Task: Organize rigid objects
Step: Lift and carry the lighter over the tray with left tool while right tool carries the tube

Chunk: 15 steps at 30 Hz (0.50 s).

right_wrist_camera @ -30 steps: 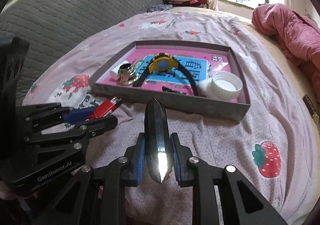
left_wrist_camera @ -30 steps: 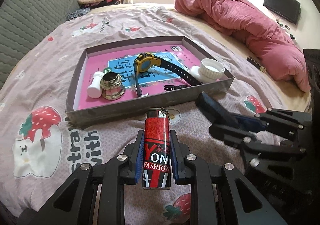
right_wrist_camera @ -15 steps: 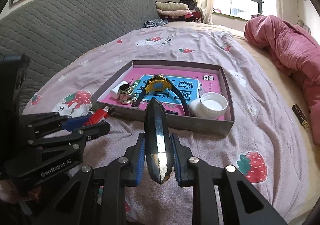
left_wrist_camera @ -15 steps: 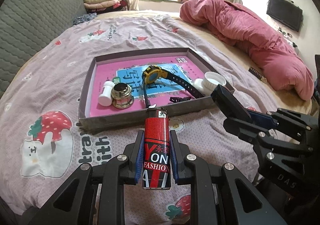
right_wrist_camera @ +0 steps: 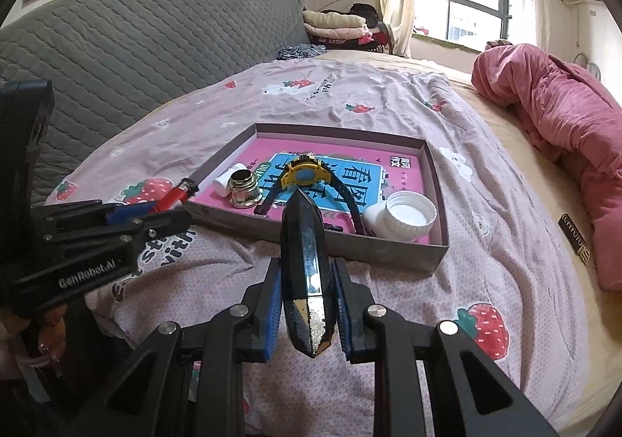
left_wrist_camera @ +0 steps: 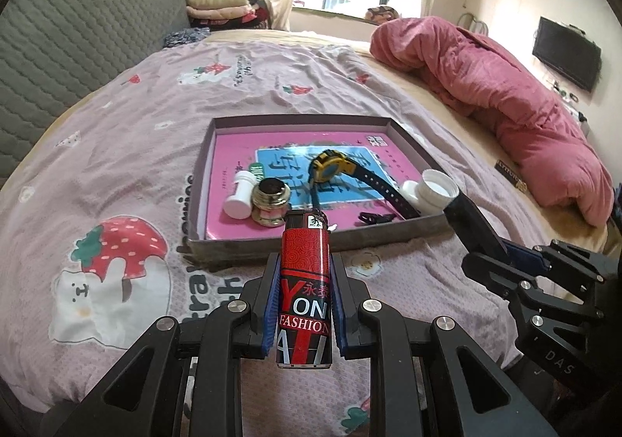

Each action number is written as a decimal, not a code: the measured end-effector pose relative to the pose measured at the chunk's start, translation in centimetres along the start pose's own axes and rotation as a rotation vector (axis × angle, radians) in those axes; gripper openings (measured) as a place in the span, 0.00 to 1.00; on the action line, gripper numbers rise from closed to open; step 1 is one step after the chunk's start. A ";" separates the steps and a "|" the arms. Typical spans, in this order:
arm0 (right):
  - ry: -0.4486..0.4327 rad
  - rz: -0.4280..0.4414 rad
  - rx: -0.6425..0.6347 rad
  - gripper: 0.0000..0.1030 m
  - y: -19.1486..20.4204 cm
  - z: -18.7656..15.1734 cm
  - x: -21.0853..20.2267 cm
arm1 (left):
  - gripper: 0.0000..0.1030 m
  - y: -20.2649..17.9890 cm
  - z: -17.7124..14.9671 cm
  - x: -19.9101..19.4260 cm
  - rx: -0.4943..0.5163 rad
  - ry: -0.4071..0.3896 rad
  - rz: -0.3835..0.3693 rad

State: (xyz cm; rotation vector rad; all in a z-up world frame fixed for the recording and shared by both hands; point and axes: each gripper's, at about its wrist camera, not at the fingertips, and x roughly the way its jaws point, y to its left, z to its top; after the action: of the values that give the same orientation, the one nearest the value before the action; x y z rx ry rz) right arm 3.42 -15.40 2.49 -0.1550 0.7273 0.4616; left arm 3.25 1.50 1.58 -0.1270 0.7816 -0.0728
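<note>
One black clip (left_wrist_camera: 375, 217) (maybe) hard to identify.

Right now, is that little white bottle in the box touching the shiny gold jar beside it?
Cannot tell. In the left wrist view the white bottle and gold jar sit side by side, outlines meeting, but neither view plainly shows contact or a gap.

A bed (left_wrist_camera: 116, 149) with a pink strawberry-print sheet (right_wrist_camera: 388, 98) carries everything. A shallow grey tray (left_wrist_camera: 311, 244) with a pink floor sits on the sheet near the middle. A bunched pink quilt (left_wrist_camera: 505, 95) lies along the far right side, and a small dark label (right_wrist_camera: 574, 238) rests beside it
</note>
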 end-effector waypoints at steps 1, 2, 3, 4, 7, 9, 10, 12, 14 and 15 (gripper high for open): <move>-0.001 -0.001 0.002 0.24 0.0 0.0 0.0 | 0.22 0.1 0.1 0.0 -0.004 -0.002 0.001; -0.004 -0.002 0.003 0.24 0.0 0.0 -0.1 | 0.22 0.3 0.1 0.0 -0.009 -0.003 0.001; -0.005 -0.002 0.004 0.24 0.0 0.1 -0.1 | 0.22 0.5 0.2 0.0 -0.013 -0.004 0.002; -0.008 -0.003 0.005 0.24 0.0 0.1 -0.1 | 0.22 0.6 0.2 0.0 -0.016 -0.006 0.003; -0.020 -0.006 0.010 0.24 -0.2 0.1 -0.3 | 0.22 0.8 0.4 0.1 -0.020 -0.013 0.007; -0.029 -0.007 0.016 0.24 -0.3 0.3 -0.3 | 0.22 1.0 0.5 0.2 -0.025 -0.017 0.010; -0.032 -0.007 0.021 0.24 -0.4 0.4 -0.3 | 0.22 1.1 0.6 0.3 -0.030 -0.019 0.010; -0.033 -0.006 0.029 0.24 -0.5 0.5 -0.1 | 0.22 1.4 0.8 0.6 -0.036 -0.022 0.015; -0.035 -0.006 0.035 0.24 -0.6 0.6 0.1 | 0.22 1.7 0.9 0.9 -0.048 -0.021 0.015; -0.033 -0.004 0.037 0.24 -0.6 0.6 0.3 | 0.22 1.8 1.0 1.1 -0.053 -0.021 0.015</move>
State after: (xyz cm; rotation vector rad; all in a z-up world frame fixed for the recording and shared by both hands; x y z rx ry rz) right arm 4.25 -15.68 2.72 -0.1142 0.7023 0.4459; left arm 4.75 3.24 1.23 -0.1718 0.7638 -0.0367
